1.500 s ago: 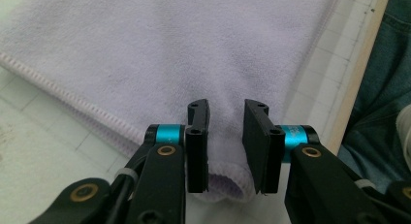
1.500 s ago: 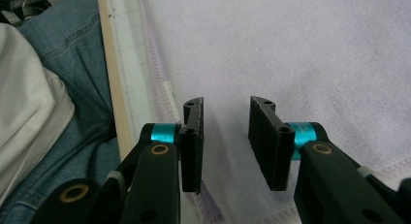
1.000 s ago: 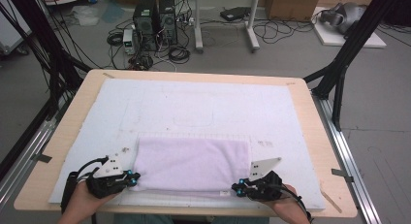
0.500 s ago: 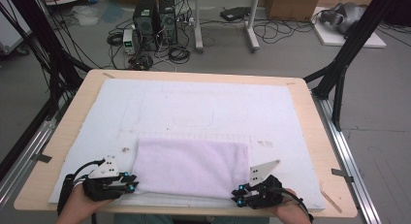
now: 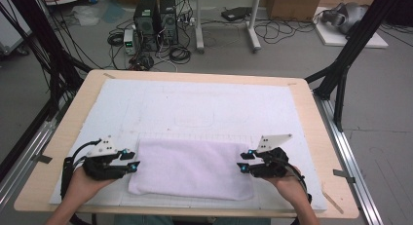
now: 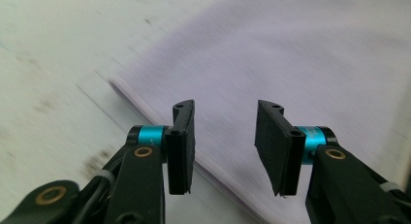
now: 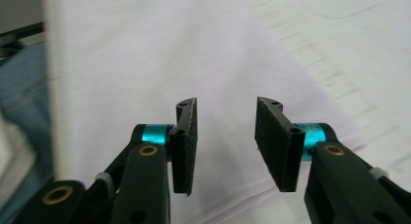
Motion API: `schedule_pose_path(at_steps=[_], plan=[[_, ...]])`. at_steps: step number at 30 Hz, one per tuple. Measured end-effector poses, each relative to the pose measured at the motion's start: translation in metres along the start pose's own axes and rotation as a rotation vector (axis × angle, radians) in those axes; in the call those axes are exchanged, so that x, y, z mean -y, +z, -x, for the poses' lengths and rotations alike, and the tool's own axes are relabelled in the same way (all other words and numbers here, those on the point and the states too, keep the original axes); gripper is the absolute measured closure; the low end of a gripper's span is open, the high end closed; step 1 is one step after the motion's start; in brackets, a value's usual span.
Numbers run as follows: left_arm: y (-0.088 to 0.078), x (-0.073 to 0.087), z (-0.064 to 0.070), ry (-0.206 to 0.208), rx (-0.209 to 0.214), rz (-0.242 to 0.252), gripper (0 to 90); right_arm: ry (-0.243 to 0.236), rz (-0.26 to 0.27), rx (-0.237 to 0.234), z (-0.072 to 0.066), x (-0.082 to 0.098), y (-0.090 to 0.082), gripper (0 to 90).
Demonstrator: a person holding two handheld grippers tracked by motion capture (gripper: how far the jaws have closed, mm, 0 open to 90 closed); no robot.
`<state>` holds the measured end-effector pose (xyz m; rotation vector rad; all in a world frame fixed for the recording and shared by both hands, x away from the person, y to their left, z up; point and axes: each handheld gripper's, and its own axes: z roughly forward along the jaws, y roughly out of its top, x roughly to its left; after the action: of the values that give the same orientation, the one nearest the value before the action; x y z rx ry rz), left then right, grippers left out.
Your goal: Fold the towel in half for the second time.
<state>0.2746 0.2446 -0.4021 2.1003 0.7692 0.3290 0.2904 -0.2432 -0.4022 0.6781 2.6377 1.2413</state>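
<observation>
On the near half of the white-covered wooden bench (image 5: 302, 96), a folded pale lilac cloth (image 5: 192, 167) is lying flat, long axis running left to right. Left tongs (image 5: 135, 159) and right tongs (image 5: 240, 161) are flanking its short ends, jaws just opening, standing apart, gripping nothing.

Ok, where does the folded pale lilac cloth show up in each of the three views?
High view: the folded pale lilac cloth lies low centre, between both tongs.
Left gripper view: it covers the upper right, its edge running past the open jaws.
Right gripper view: it covers the centre and left.
Shared landmark: the white table mat under it.
</observation>
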Motion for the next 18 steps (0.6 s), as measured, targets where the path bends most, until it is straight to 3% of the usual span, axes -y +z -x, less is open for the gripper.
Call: schedule_pose_path(at_steps=[4, 8, 13, 18], plan=[[0.014, -0.010, -0.018, -0.022, -0.040, 0.014, 55.3, 0.022, -0.012, 0.057, 0.021, -0.003, 0.008, 54.8], [0.033, -0.011, -0.034, -0.069, -0.065, -0.019, 51.5, 0.083, -0.021, 0.092, 0.039, 0.002, 0.014, 49.4], [0.052, -0.009, -0.041, -0.085, -0.094, -0.064, 45.6, 0.136, -0.024, 0.123, 0.054, 0.006, 0.021, 45.3], [0.066, -0.005, -0.046, -0.116, -0.076, -0.099, 45.9, 0.168, -0.035, 0.114, 0.063, 0.011, 0.029, 42.4]])
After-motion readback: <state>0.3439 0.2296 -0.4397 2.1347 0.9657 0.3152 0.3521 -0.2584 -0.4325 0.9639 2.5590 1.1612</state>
